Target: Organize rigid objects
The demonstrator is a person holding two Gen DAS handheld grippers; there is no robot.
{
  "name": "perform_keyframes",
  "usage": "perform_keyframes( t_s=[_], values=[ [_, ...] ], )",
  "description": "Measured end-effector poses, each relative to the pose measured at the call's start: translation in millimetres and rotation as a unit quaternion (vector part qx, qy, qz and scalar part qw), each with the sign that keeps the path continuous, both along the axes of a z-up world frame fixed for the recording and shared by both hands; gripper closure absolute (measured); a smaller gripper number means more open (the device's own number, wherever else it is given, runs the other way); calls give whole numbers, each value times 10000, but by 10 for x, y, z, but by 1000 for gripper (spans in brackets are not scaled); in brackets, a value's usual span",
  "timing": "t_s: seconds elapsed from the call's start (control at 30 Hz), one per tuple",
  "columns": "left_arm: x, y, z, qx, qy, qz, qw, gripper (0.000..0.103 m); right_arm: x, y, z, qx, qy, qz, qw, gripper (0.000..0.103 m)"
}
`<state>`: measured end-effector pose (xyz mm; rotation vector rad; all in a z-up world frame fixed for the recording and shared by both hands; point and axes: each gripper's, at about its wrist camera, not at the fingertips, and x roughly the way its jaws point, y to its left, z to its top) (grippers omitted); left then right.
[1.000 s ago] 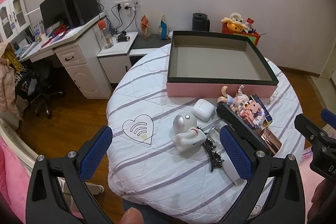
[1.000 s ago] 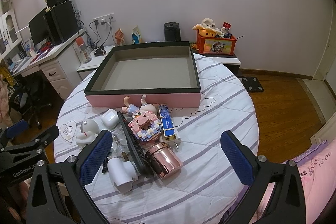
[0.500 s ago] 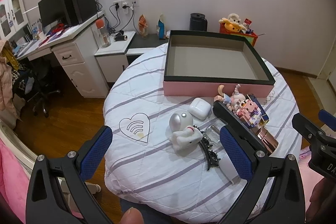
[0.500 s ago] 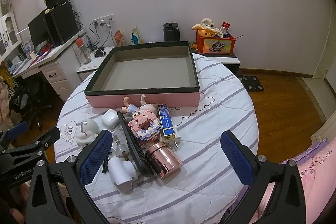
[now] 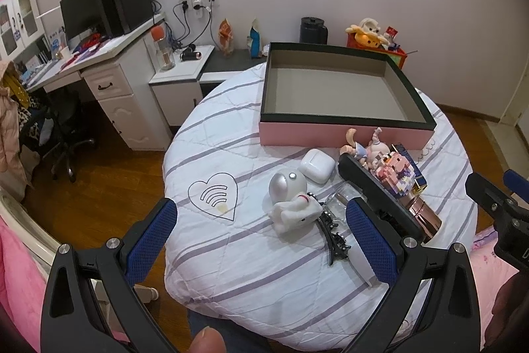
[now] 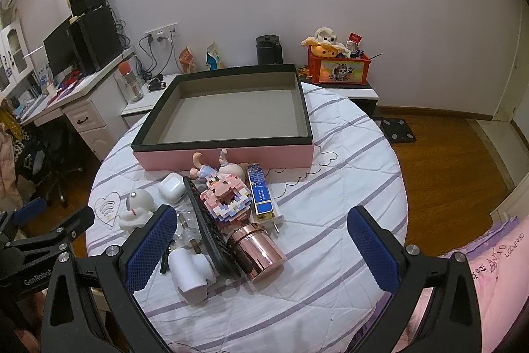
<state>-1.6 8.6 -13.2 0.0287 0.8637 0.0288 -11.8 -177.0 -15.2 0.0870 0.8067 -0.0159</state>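
Observation:
An empty pink box with a dark rim (image 5: 344, 132) (image 6: 228, 154) sits at the far side of the round table. In front of it lies a cluster: a white astronaut figure (image 5: 291, 200) (image 6: 137, 207), a white earbud case (image 5: 316, 166) (image 6: 172, 187), a black hairbrush (image 5: 377, 197) (image 6: 211, 227), a pink block figure (image 6: 228, 199), a doll (image 6: 218, 169), a blue box (image 6: 261, 196), a rose-gold can (image 6: 256, 250), a white plug (image 6: 191, 268) and a black hair clip (image 5: 334, 237). My left gripper (image 5: 261, 240) and right gripper (image 6: 261, 243) are open and empty, above the table's near edge.
The table carries a white striped cloth (image 6: 347, 187) with a heart print (image 5: 215, 197). A desk with a monitor (image 5: 99, 9), a low cabinet (image 5: 185, 68), a kettle (image 6: 268, 50) and a toy crate (image 6: 340, 66) stand behind. An office chair (image 5: 62, 134) is on the left.
The left gripper has drifted a little, so the table contents sit slightly lower and left in its view. The right view is nearly unchanged. Both stay open.

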Motion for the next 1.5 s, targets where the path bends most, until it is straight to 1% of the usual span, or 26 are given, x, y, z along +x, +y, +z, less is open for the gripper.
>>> perform_keyframes(
  t_s=[0.1, 0.2, 0.37, 0.43, 0.57, 0.8, 0.93, 1.03, 1.07, 1.2, 1.27, 1.3, 1.33, 1.5],
  values=[
    [1, 13, -17, -13, 6, -10, 10000, 0, 2, -5, -9, -14, 13, 4, 10000, 0],
    [27, 32, -93, 4, 62, -12, 10000, 0, 11, -28, -30, -18, 46, -21, 10000, 0],
    [151, 55, -328, -128, 335, -27, 9994, 0, 55, -65, -90, -13, 131, -57, 9999, 0],
    [208, 31, -400, -168, 381, -98, 9991, 0, 96, -75, -129, -10, 186, -56, 9998, 0],
    [365, 6, -532, -78, 438, -106, 9990, 0, 171, -85, -202, -22, 283, -63, 9996, 0],
    [638, 2, -870, -183, 784, -54, 9967, 0, 324, -135, -331, -7, 454, -74, 9989, 0],
    [719, 19, -1045, -359, 955, -10, 9948, 0, 394, -164, -382, 2, 516, -67, 9986, 0],
    [736, 104, -1120, -735, 951, 34, 9927, 0, 438, -178, -422, 9, 563, -62, 9984, 0],
    [736, 122, -1124, -798, 937, 43, 9924, 1, 450, -185, -435, 11, 576, -64, 9983, 0],
    [721, 149, -1105, -799, 850, -21, 9932, 14, 481, -200, -467, 48, 610, -51, 9981, 0],
    [699, 163, -1087, -793, 799, -57, 9936, 30, 492, -193, -472, 62, 614, -29, 9981, 0],
    [697, 169, -1086, -753, 787, -65, 9940, 45, 497, -189, -474, 64, 616, -21, 9981, 0],
    [703, 175, -1097, -688, 796, -65, 9944, 48, 500, -184, -479, 63, 619, -9, 9981, 0],
    [723, 234, -1090, -749, 753, -239, 9941, 48, 518, -155, -495, 60, 630, 21, 9980, 0]
  ],
)
